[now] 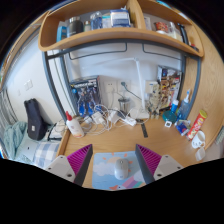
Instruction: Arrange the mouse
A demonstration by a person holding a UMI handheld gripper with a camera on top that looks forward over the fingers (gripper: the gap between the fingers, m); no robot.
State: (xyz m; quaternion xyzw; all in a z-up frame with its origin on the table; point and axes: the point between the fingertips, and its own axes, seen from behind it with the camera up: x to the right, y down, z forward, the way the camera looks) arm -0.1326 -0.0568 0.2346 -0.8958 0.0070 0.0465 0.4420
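Gripper view: jaws (113, 160) spread wide, nothing pinched, pink pads (80, 158) facing inward. Light mouse mat (113, 166) on wooden table (150, 140) between jaws; small pale object on it near jaw tips, possibly mouse (122, 171), cannot tell for certain. Beyond jaws: tangle of cables (105, 120), bottles (75, 125), wall shelf (115, 38) above.

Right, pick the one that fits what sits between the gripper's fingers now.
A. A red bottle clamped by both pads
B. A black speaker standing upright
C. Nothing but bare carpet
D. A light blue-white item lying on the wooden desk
D: a light blue-white item lies on the wooden desk between the open fingers of the gripper, with gaps at either side.
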